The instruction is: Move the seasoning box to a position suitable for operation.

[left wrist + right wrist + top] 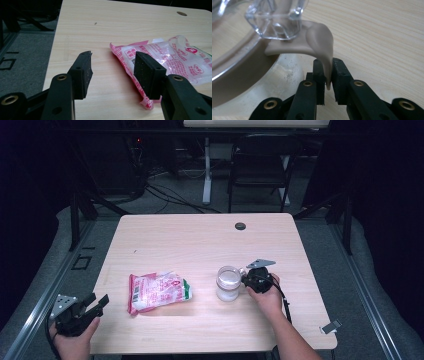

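Right gripper [327, 82]: I have its jaws pressed together on the beige tab [322, 47]; the thin flap stands pinched between the two pads, near their tips.
Beige tab: it curves out from the rim of the clear jar [228, 282], just under the jar's glass latch block [277, 17], and runs down into my jaws.
Clear jar: I see it standing upright on the wooden table [200, 245], right of centre, touching the front of my right gripper [258, 279]; the hand sits just behind it.
Left gripper [112, 70]: I hold it with jaws spread and nothing between the pads, at the table's near left corner.
Pink-and-white packet [157, 291]: it lies flat, left of the jar and well apart from it; from my left gripper it sits ahead and to the right, its near corner [147, 102] beside the right pad but not inside the gap.
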Available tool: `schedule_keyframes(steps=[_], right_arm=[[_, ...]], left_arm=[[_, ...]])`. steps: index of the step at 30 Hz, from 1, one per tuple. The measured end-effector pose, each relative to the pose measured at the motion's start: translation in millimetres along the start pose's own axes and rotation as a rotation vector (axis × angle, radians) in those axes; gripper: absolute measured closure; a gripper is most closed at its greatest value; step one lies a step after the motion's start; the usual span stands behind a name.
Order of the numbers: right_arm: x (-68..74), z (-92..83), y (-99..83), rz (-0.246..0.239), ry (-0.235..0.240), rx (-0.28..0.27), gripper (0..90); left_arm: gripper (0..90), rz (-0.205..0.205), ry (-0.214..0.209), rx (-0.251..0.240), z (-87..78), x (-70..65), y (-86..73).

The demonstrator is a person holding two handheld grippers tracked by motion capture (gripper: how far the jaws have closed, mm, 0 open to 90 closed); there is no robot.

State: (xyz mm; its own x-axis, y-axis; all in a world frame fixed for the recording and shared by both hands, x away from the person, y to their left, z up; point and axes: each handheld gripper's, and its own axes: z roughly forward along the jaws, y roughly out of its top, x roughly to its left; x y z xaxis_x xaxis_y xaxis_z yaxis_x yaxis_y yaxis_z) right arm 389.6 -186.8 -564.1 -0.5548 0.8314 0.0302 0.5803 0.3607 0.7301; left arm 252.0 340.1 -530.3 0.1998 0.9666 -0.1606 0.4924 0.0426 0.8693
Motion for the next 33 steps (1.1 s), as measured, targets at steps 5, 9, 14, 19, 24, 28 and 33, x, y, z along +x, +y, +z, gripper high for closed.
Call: schedule_keyframes(steps=[5,9,14,19,24,28,33], right_arm=[[5.8,-5.3,-2.9,-0.045,-0.014,0.015,82.3],[12.4,-12.2,-7.4,-0.081,-0.016,0.031,82.0],[22.1,-22.1,-16.0,-0.101,-0.004,0.038,81.7],[34.2,-30.2,-24.5,-0.114,0.015,0.037,81.6],[45.9,-36.8,-30.3,-0.143,0.046,0.044,81.2],[47.2,-42.7,-33.4,-0.085,0.133,0.015,74.9],[41.7,-53.5,-40.3,-0.018,0.191,-0.009,67.1]], left_arm=[[48.2,0.012,-0.034,0.002,9.5,-6.8,3.9],[48.9,0.043,-0.073,0.010,21.4,-18.0,9.2],[49.7,0.094,-0.131,0.009,35.1,-35.1,15.4],[49.7,0.146,-0.191,0.021,49.2,-55.0,20.4],[50.0,0.195,-0.241,0.037,59.5,-72.6,23.7],[50.1,0.229,-0.253,0.031,64.1,-82.9,26.3],[50.6,0.235,-0.282,0.031,69.1,-93.4,31.2]])
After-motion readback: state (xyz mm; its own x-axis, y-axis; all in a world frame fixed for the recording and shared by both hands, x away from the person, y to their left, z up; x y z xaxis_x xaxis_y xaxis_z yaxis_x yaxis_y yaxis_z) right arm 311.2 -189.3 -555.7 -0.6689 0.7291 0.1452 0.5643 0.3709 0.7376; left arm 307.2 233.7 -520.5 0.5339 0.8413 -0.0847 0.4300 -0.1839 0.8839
